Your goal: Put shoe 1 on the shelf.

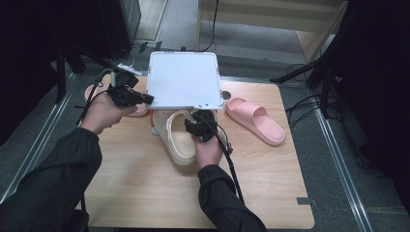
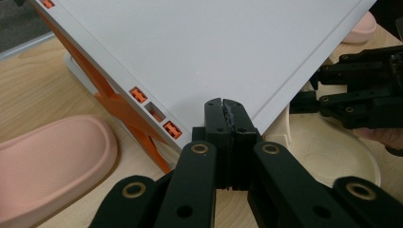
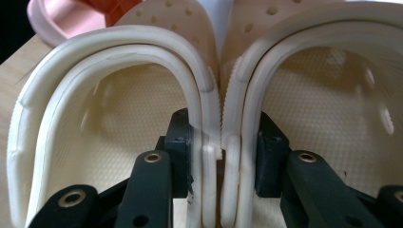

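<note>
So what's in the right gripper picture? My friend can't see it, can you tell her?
The right gripper pinches the inner walls of two cream clogs together between its black jaws, so they stand side by side. Behind them is a pink slipper on the wooden table.

Light falls evenly from above on my desk (image 1: 145, 183), while the room beyond both my tongs sinks into near black. The white panel (image 1: 183, 79) ahead of my left tongs (image 2: 223, 107) glares pale and flat. Close up, the cream shoes (image 3: 209, 95) around my right tongs (image 3: 221, 152) look soft, and the high view is slightly grainy.
</note>
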The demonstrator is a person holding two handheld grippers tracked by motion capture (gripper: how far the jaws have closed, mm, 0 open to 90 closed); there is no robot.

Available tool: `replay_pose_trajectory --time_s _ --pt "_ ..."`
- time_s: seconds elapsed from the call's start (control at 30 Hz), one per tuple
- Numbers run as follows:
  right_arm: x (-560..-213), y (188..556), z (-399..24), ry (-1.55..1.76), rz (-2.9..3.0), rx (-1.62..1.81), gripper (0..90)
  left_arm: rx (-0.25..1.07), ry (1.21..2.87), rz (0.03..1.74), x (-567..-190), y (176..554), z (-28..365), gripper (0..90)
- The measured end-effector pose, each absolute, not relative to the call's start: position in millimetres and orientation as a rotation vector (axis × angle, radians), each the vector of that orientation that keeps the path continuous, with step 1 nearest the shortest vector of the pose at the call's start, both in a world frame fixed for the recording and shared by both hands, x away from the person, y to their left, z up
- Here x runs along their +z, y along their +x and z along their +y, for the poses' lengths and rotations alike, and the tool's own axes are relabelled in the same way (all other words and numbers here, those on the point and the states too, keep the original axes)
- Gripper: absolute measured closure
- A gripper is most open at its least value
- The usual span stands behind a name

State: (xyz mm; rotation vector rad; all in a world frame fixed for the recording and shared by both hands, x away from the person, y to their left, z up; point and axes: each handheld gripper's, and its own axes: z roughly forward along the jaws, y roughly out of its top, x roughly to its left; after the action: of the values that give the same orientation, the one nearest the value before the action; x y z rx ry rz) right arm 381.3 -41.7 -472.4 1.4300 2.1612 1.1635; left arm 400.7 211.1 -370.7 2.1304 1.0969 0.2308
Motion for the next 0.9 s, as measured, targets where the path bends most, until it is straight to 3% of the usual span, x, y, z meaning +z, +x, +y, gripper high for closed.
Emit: replay_pose_trajectory --time_s 0.67,0.9 --pt "-489.8 386.1 -33.7 1.45 2.102 1.12 65.4 0.229 2.133 1.091 -370.8 400.8 211.6 89.6" --pt "-489.5 383.3 -38.0 1.422 2.13 1.158 61.4 0.228 2.137 1.088 -370.5 401.0 212.0 89.6"
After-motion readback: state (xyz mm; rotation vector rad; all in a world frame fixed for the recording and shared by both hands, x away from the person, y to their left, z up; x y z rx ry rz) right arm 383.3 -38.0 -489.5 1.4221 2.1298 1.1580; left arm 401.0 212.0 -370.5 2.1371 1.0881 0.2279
